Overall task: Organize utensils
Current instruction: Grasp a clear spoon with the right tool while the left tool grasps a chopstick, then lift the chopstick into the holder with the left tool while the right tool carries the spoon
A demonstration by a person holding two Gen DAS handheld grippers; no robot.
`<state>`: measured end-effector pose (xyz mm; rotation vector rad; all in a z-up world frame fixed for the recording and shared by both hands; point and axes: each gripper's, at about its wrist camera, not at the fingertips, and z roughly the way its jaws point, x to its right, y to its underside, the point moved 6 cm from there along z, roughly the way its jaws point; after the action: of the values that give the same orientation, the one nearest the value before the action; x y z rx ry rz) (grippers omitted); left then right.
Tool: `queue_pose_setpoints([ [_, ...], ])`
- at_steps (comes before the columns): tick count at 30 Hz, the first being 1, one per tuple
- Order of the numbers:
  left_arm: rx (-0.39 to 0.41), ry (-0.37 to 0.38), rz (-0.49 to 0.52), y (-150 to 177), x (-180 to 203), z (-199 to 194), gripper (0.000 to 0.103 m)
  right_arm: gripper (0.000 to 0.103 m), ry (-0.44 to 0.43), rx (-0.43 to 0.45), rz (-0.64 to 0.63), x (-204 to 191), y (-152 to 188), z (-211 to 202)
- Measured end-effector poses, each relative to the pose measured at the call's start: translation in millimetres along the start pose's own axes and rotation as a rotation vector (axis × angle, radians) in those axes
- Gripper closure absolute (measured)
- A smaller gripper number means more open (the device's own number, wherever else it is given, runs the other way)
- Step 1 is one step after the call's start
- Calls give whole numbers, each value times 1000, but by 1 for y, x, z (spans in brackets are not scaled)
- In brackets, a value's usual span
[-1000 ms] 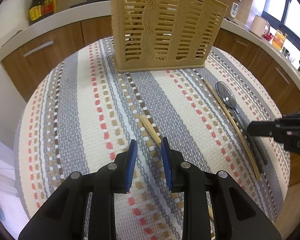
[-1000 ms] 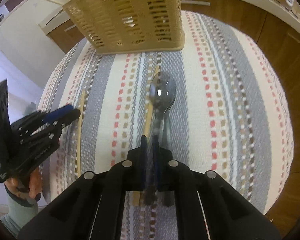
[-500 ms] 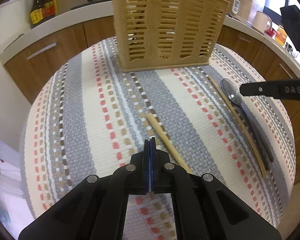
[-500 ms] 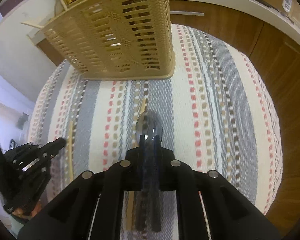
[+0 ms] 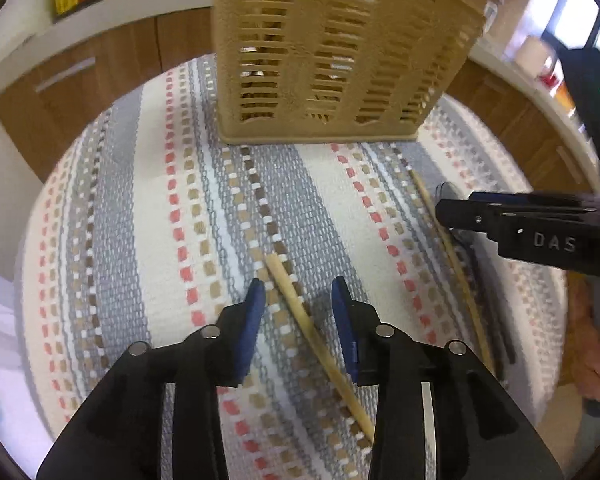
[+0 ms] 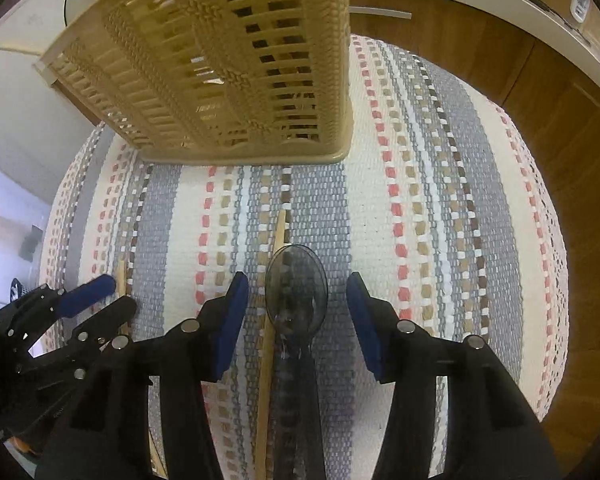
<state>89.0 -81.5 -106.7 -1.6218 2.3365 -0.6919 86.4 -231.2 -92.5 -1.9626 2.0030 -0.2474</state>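
While both fingers open, spoon (image 6: pixel 296 292) lengthwise between right pair, bowl toward basket (image 6: pixel 220 80)

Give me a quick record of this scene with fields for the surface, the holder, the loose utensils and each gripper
surface: striped woven cloth
holder: tan slotted utensil basket, upright at the far side
loose utensils: spoon beside a chopstick; another chopstick apart
left gripper: jaws opening, astride the lone chopstick, not pressing it
right gripper: jaws opening, astride the spoon, not pressing it
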Motion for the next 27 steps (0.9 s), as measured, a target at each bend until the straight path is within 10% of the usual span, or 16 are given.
queue_pose_setpoints([
  [6,13,-192,135,-1,18,3,98,74,-7,9,-14,2,0,-1],
  [27,184,101,102,19,13,-39,99,74,-101,181,-1,23,39,-71],
])
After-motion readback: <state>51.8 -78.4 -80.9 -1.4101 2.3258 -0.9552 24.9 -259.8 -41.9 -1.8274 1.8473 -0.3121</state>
